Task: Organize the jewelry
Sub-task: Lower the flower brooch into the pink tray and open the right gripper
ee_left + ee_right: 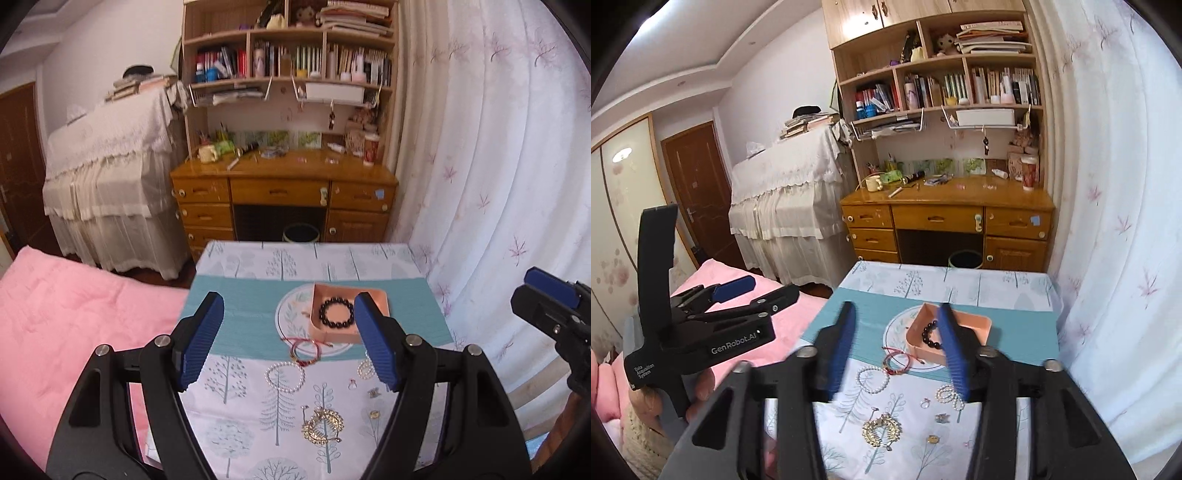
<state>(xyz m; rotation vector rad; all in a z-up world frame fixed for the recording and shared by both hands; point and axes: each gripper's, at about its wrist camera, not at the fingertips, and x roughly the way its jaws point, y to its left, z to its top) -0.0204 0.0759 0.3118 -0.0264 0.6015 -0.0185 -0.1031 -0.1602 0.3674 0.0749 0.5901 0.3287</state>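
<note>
Two tongs are held above the surface point(258, 258), which is covered by a cloth printed with trees. The left tongs point(290, 339) are spread wide with nothing between the blue pads point(201, 339); the right tongs point(897, 350) are likewise spread and empty. In the right wrist view the left tongs point(753, 291) are seen off to the left over a pink bed point(798, 317), held in a hand point(701, 387).

A pink tray point(373, 295) is set on a teal mat point(243, 314), partly over a round leaf-patterned disc point(295, 317). Inside the tray a dark bead bracelet point(336, 314) is seen lying flat (the only piece in it, as far as can be told).

The other jewelry is spread on the cloth nearer the cameras. A red cord bracelet point(304, 350) is laid just beside the tray's near edge, straddling the mat border. A pearl bracelet point(284, 376) is placed just beyond it, and a second pearl piece point(947, 395) is partly hidden by a right pad. A small ring point(351, 384), a tiny clip-like piece point(373, 393), a gold brooch point(323, 424) and a small gold item point(373, 414) are scattered apart from one another.

A wooden desk point(284, 173) with shelves is seen behind.
</note>
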